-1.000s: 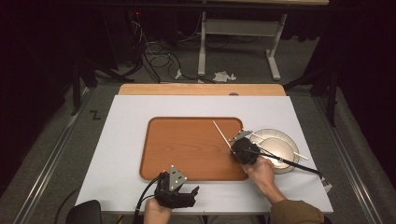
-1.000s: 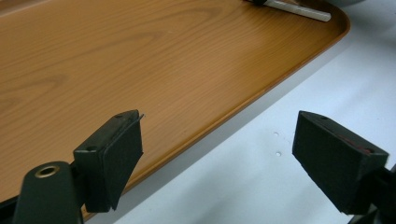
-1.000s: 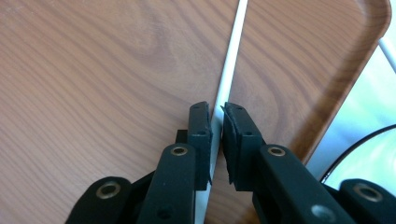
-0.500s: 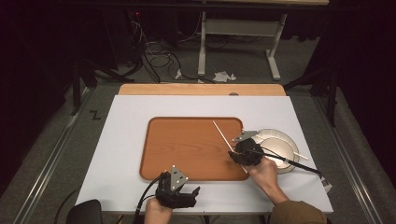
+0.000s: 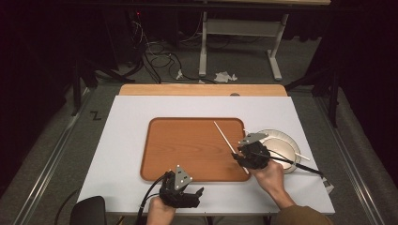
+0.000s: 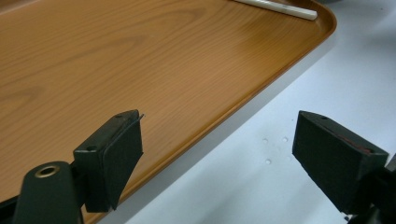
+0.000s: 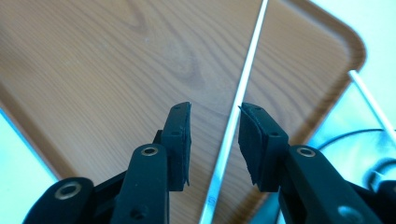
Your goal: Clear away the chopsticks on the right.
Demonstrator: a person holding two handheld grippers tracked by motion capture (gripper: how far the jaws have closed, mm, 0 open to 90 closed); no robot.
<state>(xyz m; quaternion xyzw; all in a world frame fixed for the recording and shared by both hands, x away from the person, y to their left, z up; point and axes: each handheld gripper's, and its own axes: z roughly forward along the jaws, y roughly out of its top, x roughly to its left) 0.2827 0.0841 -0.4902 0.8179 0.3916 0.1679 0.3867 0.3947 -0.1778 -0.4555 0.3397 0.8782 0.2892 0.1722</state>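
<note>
White chopstick [image 5: 229,143] lay on your tray [image 5: 187,147] at three o'clock between the right claw's [image 5: 238,158] just-opened jaws; lifting crookedly risked snagging it.

Dark room, grey floor [image 5: 56,140], cables [image 5: 155,56], white bench [image 5: 239,28].

Dim, grainy high view with dark surroundings — bright, slightly overexposed close-ups, near jaws soft.

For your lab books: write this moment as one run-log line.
right gripper: jaws just opening, thin white chopstick lies loose between | chopstick: on brown wooden tray | left gripper: open, idle at tray edge
</note>
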